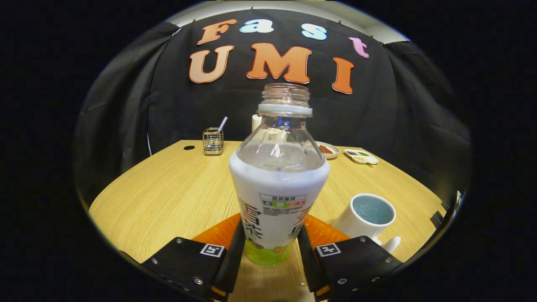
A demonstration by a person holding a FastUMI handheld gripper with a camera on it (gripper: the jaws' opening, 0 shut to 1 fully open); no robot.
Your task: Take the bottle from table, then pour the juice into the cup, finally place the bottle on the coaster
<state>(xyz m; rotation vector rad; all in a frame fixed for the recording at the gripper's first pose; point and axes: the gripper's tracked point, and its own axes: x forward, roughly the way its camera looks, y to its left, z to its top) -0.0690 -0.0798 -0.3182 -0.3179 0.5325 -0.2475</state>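
While your gripper clamps both fingers on the uncapped bottle, it stands upright over the orange coaster on the table. The white cup sits just right; beyond lie a wire holder and two dishes.

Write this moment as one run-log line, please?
gripper: shut on bottle | bottle: upright, uncapped, over orange coaster | cup: right of fingers, on table | step: placing

Clear glossy plastic bottle, smooth glazed cup, matt wood-grain table, wire-metal holder.
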